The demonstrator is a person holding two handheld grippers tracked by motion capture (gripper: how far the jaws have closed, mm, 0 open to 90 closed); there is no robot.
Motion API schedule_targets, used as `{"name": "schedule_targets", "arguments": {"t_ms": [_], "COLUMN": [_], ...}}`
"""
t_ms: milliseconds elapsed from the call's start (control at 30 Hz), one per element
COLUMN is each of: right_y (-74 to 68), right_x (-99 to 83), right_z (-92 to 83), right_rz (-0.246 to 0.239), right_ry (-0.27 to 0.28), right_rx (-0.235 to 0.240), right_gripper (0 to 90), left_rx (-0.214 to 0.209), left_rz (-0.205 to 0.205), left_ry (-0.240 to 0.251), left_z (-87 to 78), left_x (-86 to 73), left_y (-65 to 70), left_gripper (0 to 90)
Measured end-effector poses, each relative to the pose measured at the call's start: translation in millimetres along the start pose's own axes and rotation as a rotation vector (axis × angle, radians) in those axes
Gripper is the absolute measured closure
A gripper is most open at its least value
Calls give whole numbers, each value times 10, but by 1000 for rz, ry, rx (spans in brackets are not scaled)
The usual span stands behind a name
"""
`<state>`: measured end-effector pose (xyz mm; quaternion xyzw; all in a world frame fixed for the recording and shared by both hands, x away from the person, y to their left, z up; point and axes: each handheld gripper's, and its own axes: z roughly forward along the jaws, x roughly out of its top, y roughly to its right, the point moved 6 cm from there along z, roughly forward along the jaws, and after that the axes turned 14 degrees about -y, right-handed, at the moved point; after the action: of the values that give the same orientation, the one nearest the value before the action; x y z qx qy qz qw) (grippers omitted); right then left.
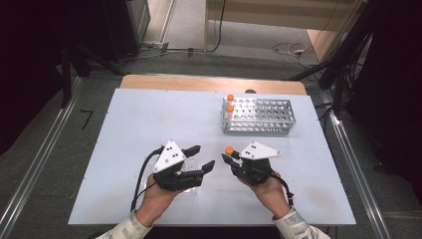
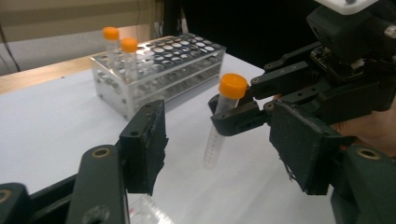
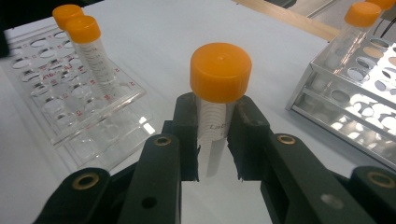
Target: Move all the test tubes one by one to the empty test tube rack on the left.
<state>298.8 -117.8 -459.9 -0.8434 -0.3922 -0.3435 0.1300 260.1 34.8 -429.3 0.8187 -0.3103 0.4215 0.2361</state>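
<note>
My right gripper is shut on a clear tube with an orange cap, held upright just below the cap. In the high view that tube stands a little above the white table, right of centre. My left gripper sits just to its left, open, with nothing between its pads. From the left gripper view, the tube hangs in the right gripper a short way beyond my own open jaws. A metal rack at the back right holds two orange-capped tubes at its left end.
A clear plastic rack lies on the table under the left gripper, with two orange-capped tubes standing in it. The white table top ends at a wooden strip at the back. Floor rails run along both sides.
</note>
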Motion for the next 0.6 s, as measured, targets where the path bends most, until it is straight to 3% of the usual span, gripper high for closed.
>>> {"name": "schedule_targets", "arguments": {"t_ms": [200, 400, 600], "right_y": [-25, -86, -141], "right_x": [-47, -60, -64], "right_z": [23, 30, 32], "right_rz": [2, -17, -30], "right_ry": [-13, -14, -19], "right_rx": [10, 19, 30], "right_gripper": [720, 720, 720], "left_rx": [-34, -56, -41], "left_rz": [23, 31, 42], "left_ry": [-20, -25, -39], "left_z": [202, 282, 354], "left_x": [40, 49, 44], "left_y": [84, 118, 112], "left_gripper": [412, 510, 579]}}
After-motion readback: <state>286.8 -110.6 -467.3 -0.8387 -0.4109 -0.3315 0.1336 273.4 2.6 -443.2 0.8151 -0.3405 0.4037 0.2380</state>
